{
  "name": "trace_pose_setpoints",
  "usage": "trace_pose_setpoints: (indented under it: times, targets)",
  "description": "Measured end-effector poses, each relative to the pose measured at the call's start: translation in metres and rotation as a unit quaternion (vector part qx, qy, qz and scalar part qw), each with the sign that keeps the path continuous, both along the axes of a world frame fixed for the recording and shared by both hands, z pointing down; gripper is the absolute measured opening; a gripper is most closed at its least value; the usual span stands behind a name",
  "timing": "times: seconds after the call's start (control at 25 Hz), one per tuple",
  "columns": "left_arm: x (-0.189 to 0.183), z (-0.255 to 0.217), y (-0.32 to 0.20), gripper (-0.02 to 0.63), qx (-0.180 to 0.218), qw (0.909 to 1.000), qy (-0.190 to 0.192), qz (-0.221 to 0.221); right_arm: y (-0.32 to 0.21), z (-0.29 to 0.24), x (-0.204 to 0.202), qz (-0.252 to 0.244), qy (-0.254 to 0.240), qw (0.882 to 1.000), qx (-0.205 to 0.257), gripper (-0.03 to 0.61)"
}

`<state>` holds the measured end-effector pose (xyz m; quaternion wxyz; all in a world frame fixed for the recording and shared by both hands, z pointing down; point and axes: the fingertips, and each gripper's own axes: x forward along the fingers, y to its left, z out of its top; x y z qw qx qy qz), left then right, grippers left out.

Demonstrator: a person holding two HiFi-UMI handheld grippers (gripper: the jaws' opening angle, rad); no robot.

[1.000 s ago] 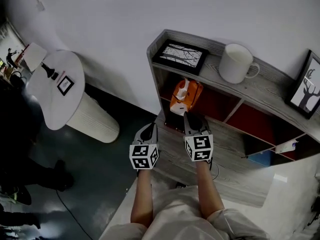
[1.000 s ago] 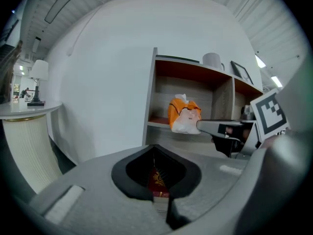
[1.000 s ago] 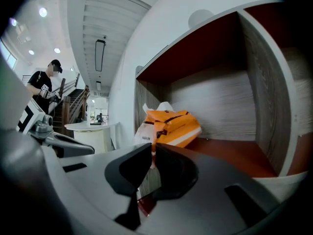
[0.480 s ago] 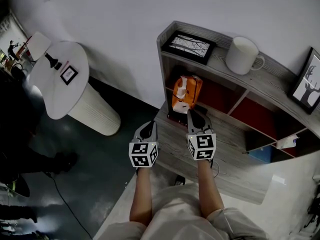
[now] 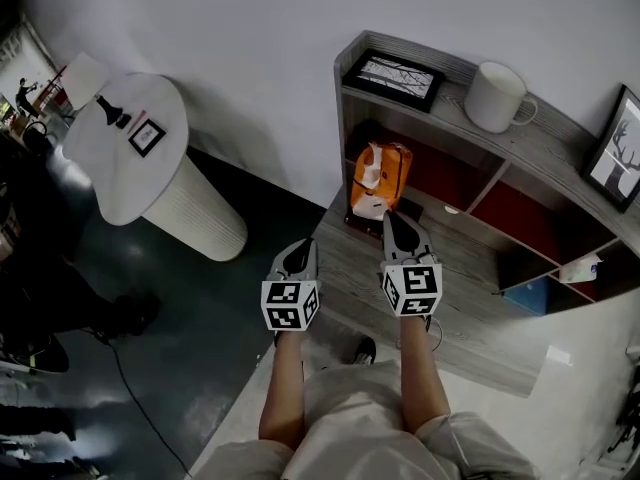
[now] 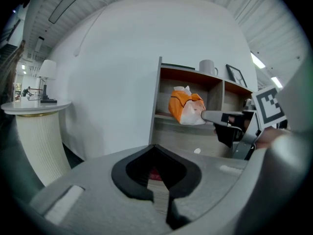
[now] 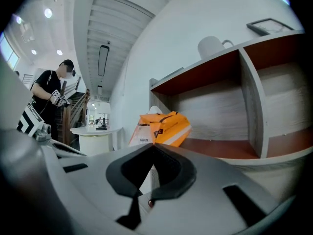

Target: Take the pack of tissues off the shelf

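Matt wood-grain shelf (image 5: 455,113), glossy plastic tissue pack (image 5: 378,180), smooth white mug (image 5: 495,96)

Within the last second I closed the right gripper (image 5: 393,220) on the lower white end of the pack of tissues (image 5: 378,178), and its jaws came together on it. I then drew the pack back, toward 6 o'clock. Before, it had sat half under the top board of the shelf (image 5: 450,118), in the left compartment. Now it was mostly out in front of that opening and stood more upright. The left gripper (image 5: 300,256) came back alongside. In the head view the shelf and the round white table (image 5: 120,158) drifted toward 2 o'clock.
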<state>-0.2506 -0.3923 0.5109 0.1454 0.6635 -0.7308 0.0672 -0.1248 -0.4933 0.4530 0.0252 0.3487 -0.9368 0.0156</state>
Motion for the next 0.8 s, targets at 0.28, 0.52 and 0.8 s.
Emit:
trace_pose_setpoints:
  times: [0.28,0.52,0.8]
  targets:
    - [-0.014,-0.013,0.025,0.010,0.003,1.0000,-0.004,0.007,0.030,-0.007,-0.003,0.006,-0.017,1.000,-0.004,0.017]
    - [-0.018,-0.013,0.047,0.009,-0.003,0.9998,-0.004,0.021,0.060,-0.008,-0.007,0.011,-0.017,1.000,-0.008,0.017]
    - [-0.007,-0.002,0.069,0.009,-0.007,0.9991,0.016,0.039,0.095,0.005,0.002,0.020,-0.002,1.000,-0.023,0.018]
